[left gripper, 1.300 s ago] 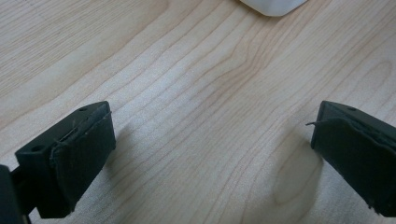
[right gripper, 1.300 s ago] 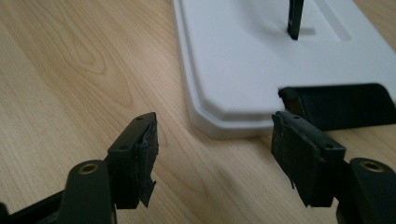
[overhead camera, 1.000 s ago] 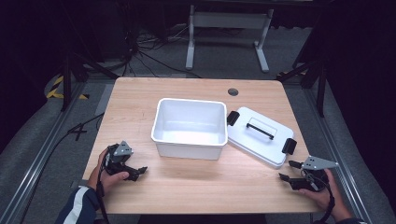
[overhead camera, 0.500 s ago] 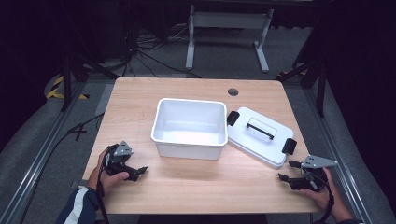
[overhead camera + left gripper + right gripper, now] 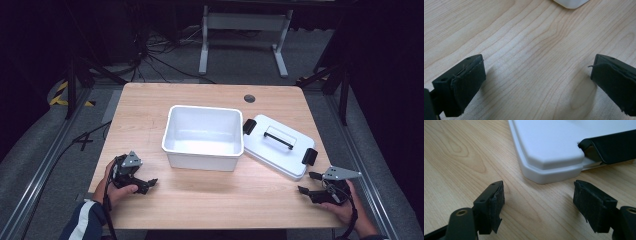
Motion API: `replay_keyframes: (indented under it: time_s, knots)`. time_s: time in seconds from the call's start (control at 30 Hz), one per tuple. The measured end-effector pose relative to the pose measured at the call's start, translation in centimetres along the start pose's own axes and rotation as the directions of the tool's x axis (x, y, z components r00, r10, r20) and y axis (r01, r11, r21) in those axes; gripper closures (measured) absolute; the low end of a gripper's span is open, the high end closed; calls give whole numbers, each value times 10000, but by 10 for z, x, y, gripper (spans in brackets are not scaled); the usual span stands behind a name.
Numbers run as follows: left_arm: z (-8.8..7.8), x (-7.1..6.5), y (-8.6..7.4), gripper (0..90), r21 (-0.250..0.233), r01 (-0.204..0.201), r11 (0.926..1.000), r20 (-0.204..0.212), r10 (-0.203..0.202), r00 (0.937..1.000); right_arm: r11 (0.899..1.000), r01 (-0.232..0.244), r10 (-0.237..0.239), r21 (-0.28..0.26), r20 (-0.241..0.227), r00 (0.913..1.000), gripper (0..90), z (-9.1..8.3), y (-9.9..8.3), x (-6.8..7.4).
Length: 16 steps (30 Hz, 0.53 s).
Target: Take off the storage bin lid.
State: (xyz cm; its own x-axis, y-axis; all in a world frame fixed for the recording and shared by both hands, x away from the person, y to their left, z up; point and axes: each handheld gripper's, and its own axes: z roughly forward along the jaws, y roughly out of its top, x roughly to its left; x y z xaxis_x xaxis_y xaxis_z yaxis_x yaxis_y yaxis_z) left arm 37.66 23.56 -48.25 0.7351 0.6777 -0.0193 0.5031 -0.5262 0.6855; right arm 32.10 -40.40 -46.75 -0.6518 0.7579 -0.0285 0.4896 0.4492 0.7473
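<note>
Right gripper (image 5: 537, 207) rests open on the table (image 5: 210, 197), jaws apart just short of the lid's (image 5: 554, 150) corner, its black latch (image 5: 609, 147) close up. Left gripper (image 5: 536, 85), also wide open, faces bare wood near the tub (image 5: 202, 135); the high view shows the lid lying beside the tub.

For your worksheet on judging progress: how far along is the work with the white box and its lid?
Done: the lid already lies off, on the table right of the empty white box.
In hand: nothing; the left gripper and right gripper rest open near the table's front edge.
Left: probably handling the lid, nearest the right gripper.
</note>
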Motion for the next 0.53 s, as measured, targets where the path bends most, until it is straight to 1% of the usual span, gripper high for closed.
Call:
replay_keyframes:
  time_s: [0.1,0.13,0.17,0.53]
  knots:
    - [0,0,0,2,-5,3,10000,1,-3,10000,10000,0,0,0,1,10000,254,0,0,0]
    - [0,0,0,2,-15,27,10000,63,-27,10000,10000,1,-1,1,0,10000,254,0,0,0]
    - [1,0,0,1,-46,-7,10000,1,7,10000,10000,1,-1,2,1,10000,253,0,0,0]
    - [1,1,0,1,-36,13,10000,-13,-13,10000,10000,-9,9,7,34,10000,250,0,0,0]
